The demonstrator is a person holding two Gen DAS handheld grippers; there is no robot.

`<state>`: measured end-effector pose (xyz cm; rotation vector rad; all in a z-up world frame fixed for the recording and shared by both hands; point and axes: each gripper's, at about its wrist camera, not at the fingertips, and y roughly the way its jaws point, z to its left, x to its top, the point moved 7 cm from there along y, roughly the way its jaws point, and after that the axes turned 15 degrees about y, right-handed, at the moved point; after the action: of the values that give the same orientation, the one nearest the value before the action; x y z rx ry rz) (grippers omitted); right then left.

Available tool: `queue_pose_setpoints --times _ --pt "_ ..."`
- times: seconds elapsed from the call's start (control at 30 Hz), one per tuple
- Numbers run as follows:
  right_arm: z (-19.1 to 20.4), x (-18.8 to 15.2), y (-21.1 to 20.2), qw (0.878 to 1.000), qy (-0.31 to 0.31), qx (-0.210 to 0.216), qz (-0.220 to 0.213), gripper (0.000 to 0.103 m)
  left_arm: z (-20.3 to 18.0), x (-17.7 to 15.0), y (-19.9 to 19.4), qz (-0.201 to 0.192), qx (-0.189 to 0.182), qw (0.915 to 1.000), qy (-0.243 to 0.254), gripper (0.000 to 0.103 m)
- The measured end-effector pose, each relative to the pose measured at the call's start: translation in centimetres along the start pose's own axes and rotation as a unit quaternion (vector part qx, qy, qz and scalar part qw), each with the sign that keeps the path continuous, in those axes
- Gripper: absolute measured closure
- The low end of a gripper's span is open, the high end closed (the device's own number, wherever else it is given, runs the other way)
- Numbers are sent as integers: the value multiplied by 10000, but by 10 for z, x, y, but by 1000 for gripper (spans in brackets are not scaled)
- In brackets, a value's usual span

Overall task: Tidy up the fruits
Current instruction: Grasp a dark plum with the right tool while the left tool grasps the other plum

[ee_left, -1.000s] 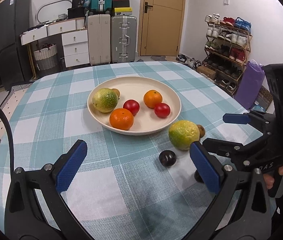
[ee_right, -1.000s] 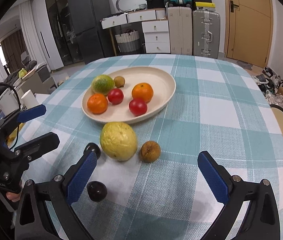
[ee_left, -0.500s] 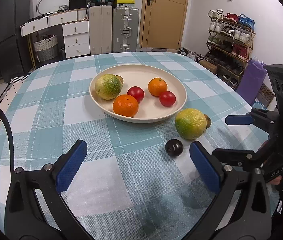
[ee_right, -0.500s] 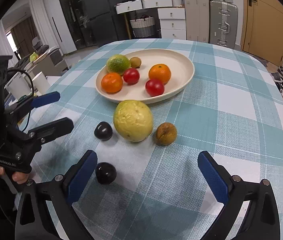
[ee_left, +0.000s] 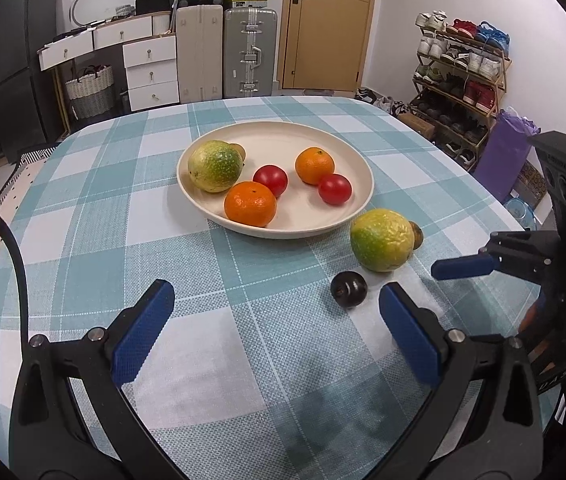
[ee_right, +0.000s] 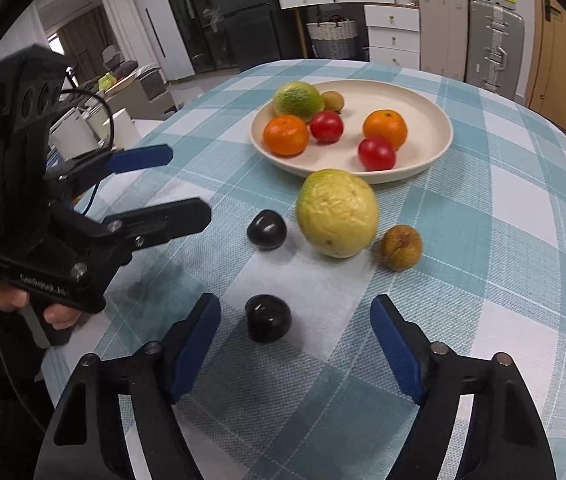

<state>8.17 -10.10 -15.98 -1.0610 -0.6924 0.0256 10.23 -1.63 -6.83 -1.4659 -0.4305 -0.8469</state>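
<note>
A cream plate (ee_left: 359, 168) (ee_right: 435, 120) holds a green-yellow fruit (ee_left: 215, 166), a small brown fruit behind it, two oranges and two red fruits. On the cloth beside it lie a big yellow-green fruit (ee_left: 381, 240) (ee_right: 337, 213), a small brown fruit (ee_right: 401, 247) and two dark round fruits (ee_right: 267, 229) (ee_right: 268, 318). My right gripper (ee_right: 295, 340) is open, the nearer dark fruit lying just ahead between its fingertips. My left gripper (ee_left: 275, 320) is open and empty over bare cloth; one dark fruit (ee_left: 349, 289) lies just inside its right fingertip.
The table has a teal and white checked cloth (ee_left: 163, 220). Each gripper shows in the other's view, the left one (ee_right: 83, 232) at the table's left edge, the right one (ee_left: 523, 256) at its right edge. Suitcases, drawers and a shoe rack stand behind.
My right gripper has moved forward and left toward the nearer dark fruit, and its jaws have narrowed. My left gripper has moved slightly closer to the plate, still open.
</note>
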Motion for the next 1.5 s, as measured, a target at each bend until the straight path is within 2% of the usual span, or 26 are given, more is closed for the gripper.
queue_pose_setpoints --times 0.07,0.13,0.2,0.33,0.83,1.03,1.27,1.5 --pt "4 -3 1 9999 -62 71 51 31 1 0 -1 -7 9 10000 -6 1" --pt "6 -6 2 9998 -133 102 80 42 2 0 -1 -13 3 10000 -10 1" --pt "8 -8 2 9997 -194 113 131 47 2 0 -1 -6 9 10000 -7 1" --pt "10 -11 1 9995 -254 141 146 50 2 0 -1 -3 2 10000 -5 1" --pt "12 -14 0 9989 -409 133 179 75 -1 -2 0 21 -21 10000 10 1" --pt "11 -11 -2 9990 -410 135 106 79 -4 -2 1 16 -41 10000 37 1" --pt "4 0 -15 9992 -262 148 -244 79 -7 -3 6 85 -129 9999 5 1" --pt "-4 6 -21 9990 -192 70 -390 79 -15 -7 22 318 -164 9993 46 1"
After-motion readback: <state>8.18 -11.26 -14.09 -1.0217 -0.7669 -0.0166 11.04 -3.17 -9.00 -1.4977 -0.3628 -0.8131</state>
